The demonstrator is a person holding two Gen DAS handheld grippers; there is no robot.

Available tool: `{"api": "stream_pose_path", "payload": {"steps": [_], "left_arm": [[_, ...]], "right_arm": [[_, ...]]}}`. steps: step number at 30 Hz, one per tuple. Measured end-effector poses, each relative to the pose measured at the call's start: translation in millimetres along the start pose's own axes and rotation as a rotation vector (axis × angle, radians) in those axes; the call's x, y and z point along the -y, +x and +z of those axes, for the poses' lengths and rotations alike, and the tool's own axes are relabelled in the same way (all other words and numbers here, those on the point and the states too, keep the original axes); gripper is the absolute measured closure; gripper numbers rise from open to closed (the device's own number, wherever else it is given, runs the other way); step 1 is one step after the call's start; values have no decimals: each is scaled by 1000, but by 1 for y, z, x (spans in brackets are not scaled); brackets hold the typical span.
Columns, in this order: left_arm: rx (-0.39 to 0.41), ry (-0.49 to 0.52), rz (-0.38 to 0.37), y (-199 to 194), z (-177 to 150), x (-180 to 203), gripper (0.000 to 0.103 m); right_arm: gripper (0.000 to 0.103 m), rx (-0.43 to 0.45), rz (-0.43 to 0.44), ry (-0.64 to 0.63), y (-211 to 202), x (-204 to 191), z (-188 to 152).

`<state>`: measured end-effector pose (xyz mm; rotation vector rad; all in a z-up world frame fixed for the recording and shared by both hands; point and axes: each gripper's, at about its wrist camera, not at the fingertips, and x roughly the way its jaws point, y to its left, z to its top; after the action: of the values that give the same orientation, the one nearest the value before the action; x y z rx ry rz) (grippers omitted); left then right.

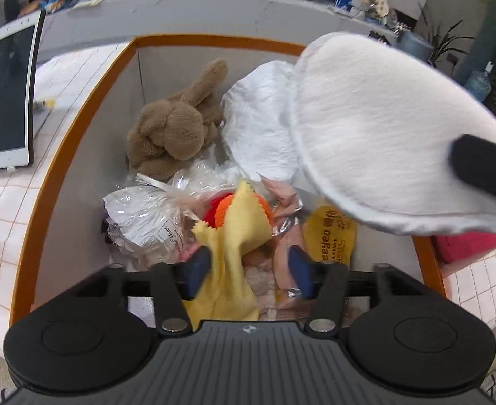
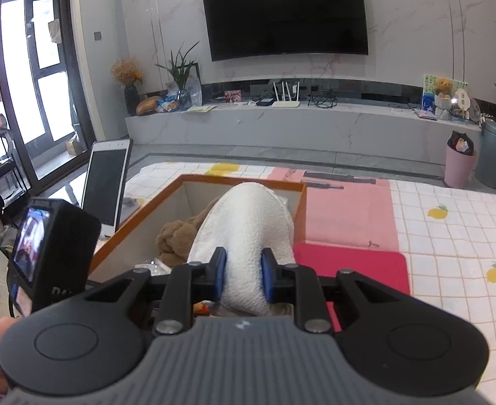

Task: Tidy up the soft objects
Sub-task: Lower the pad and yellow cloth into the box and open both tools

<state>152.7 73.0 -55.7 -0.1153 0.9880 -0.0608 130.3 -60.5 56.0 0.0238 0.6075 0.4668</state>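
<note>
My left tongs [image 1: 248, 270] stand wide over the open box [image 1: 65, 155], their blue pads apart. A yellow cloth [image 1: 238, 236] lies between them, brushing the left pad but not pinched by both. Just ahead of these tongs the box is full of soft things: clear plastic bags [image 1: 140, 216], something orange and red [image 1: 227, 206] under the yellow cloth, a yellow packet [image 1: 332, 236] to the right, a brown plush rabbit [image 1: 177, 125] further ahead, and a white crumpled cloth [image 1: 258, 128] beside it.

My right tongs [image 2: 243, 270] are narrow, clamped on a white fluffy pad [image 2: 248, 222] that sticks forward over the box [image 2: 302, 202], above the rabbit [image 2: 177, 236]. In the left view that pad [image 1: 383, 128] hangs up and to the right of my left tongs.

The box sits on a checked cloth [image 2: 450, 236]. A tablet [image 2: 106, 185] stands left of it, and a red mat [image 2: 352, 263] lies right of it.
</note>
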Motion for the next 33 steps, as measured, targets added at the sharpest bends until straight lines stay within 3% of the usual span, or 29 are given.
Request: {"api": "stream_pose_path", "payload": {"steps": [4,10,19,24,33], "left_arm": [[29,38,39,-6,-7,7,35],[94,34,32,-36,-11,9,32],[184,-42,-9,-70,-7,-16,26],[205,-20,51,-73,-7,-24,25],[197,-85,60,-69,-10,-54,25]], "right_arm": [[82,-4,0,-19,0,-7,0],[83,-4,-13,-30,1,-14,0],[82,-15,-47,-19,8,-20,13],[82,-77,-70,-38,49,-34,30],[83,-215,-136,-80,131,-50,45]]}}
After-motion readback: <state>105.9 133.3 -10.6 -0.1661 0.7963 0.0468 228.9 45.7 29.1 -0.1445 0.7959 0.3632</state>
